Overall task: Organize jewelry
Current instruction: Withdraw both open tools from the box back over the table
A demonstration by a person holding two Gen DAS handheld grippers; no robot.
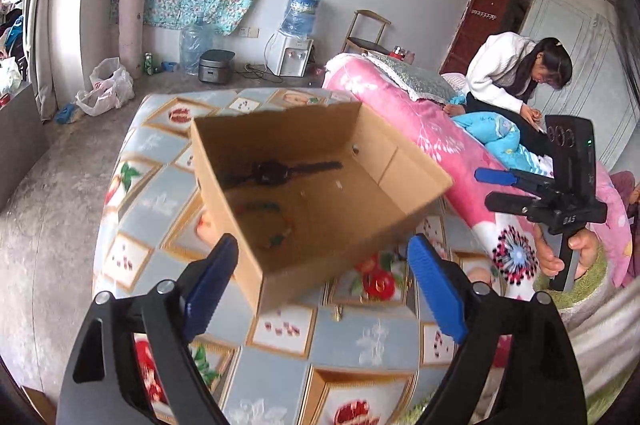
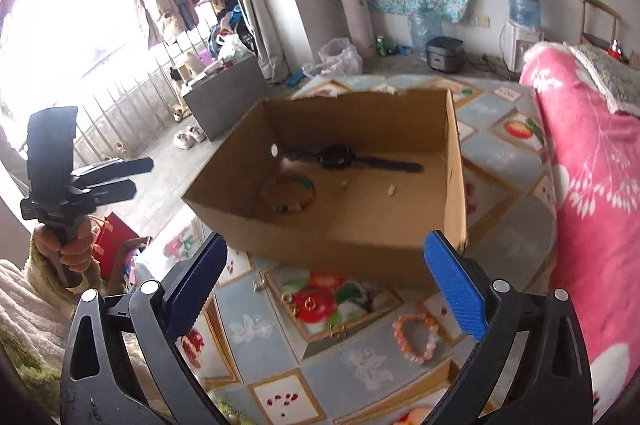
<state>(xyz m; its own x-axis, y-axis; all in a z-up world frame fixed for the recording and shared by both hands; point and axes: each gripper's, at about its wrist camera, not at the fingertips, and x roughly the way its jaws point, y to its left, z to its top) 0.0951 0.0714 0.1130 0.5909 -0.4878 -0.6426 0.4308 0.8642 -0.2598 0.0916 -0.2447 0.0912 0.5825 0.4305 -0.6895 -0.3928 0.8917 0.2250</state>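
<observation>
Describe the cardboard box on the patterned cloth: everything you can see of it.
The cardboard box is plain brown corrugated card, open-topped, its flaps gone or folded away, with a small round hole in one side wall. It sits flat on the fruit-patterned cloth beside the pink quilt. Inside lie a dark watch laid out straight, a multicoloured bead bracelet and a few pale scraps. Neither gripper touches it.

The open-topped box (image 2: 360, 185) on the table (image 2: 492, 137) gives free entry from above, its walls barring the sides, while the pink bedding (image 2: 592, 165) crowds the table's right edge and its left stays clear.
</observation>
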